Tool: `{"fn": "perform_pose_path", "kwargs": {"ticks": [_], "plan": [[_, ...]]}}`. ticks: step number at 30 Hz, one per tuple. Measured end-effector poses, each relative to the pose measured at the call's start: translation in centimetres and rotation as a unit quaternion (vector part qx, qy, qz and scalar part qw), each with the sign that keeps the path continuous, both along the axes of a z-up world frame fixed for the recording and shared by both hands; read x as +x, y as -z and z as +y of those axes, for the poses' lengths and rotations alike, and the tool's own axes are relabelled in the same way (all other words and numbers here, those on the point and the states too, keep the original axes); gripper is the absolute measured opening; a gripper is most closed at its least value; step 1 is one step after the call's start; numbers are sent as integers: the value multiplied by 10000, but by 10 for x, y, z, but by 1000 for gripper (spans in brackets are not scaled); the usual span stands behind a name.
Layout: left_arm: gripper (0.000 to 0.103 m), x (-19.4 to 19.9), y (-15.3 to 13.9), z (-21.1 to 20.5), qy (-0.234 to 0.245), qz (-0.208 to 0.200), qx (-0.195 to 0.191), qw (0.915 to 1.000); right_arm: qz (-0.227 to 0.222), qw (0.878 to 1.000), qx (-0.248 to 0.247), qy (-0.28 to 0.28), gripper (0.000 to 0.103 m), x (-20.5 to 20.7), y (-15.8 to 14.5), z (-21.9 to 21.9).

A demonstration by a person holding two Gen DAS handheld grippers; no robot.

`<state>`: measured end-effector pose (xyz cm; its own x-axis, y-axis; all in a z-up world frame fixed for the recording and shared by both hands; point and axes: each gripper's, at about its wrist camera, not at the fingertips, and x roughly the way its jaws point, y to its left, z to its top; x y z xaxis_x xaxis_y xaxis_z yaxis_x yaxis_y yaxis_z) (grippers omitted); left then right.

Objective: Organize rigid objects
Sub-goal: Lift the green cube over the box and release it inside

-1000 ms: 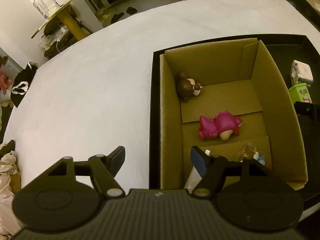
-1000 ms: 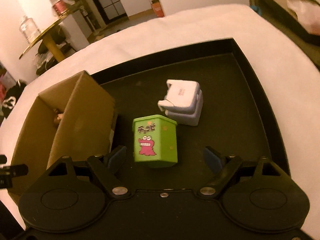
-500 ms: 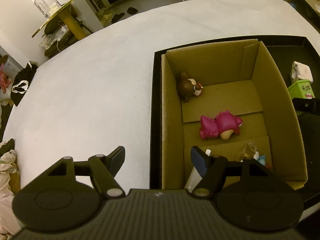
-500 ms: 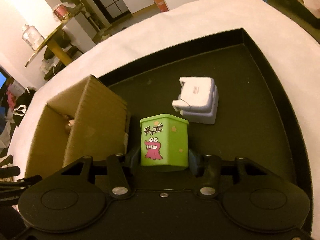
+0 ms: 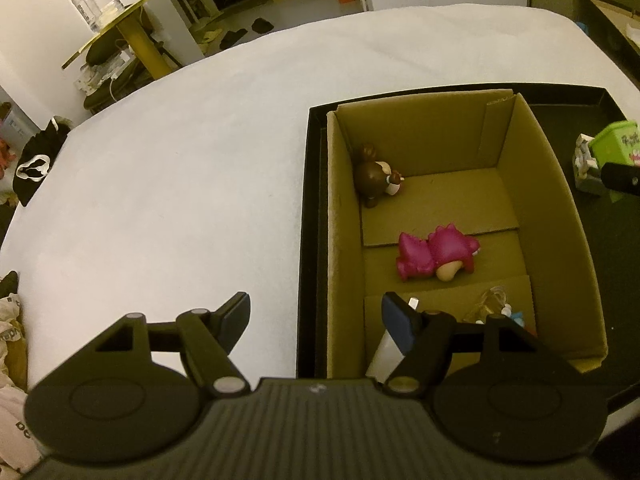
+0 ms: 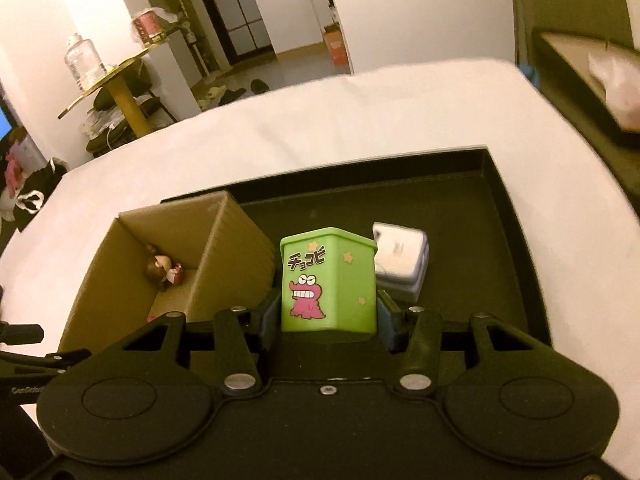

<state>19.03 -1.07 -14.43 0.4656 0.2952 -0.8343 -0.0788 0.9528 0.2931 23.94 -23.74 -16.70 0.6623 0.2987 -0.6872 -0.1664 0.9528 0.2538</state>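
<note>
Left wrist view first: my left gripper [image 5: 315, 316] is spread wide with nothing in it, hanging over the near-left corner of the cardboard box [image 5: 548, 184]. The box sits at the left end of the black tray [image 5: 308, 240]. Inside it: a brown bear figure [image 5: 374, 179] tucked against the far-left wall, a pink dino figure [image 5: 434, 255] lying on its side mid-floor, and some clear and blue bits near the near wall that I can't really make out, partly hidden behind my finger. There's a whitish stick-like thing down there too.

Right wrist view: my right gripper [image 6: 327, 314] is clamped on the green box [image 6: 328, 280], pads squeezing its left and right sides low down, and it looks lifted clear of the tray floor. It reads as hard plastic, light and probably hollow, so no crush worries, but the glossy, slightly tapered walls could slip. I'd say gripping low on the flat sides is right. The white cube toy [image 6: 400, 262] sits on the tray just behind it, right of the cardboard box.
</note>
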Motion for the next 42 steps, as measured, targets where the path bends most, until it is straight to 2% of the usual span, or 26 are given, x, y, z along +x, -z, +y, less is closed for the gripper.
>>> {"fn": "perform_pose_path", "kwargs": {"ticks": [8,15,30,35,42], "plan": [[71,-4,-2,7,-23,-55,-156,9999,-398,9983,-331,-279,48,-3,-20,16],[71,-6,-3,15,-49,-114,-391,9992,-877,9910,-769,-659,48,-7,-35,37],[70,-4,1,29,-76,-121,-933,9955,-1232,9760,-1363,-1170,48,-3,-56,79],[65,-3,2,32,-80,-140,-1026,9946,-1279,9699,-1559,-1361,48,-2,-60,93],[33,-3,5,36,-11,-71,-1208,9926,-1298,9589,-1870,-1693,48,-1,-58,116]]}}
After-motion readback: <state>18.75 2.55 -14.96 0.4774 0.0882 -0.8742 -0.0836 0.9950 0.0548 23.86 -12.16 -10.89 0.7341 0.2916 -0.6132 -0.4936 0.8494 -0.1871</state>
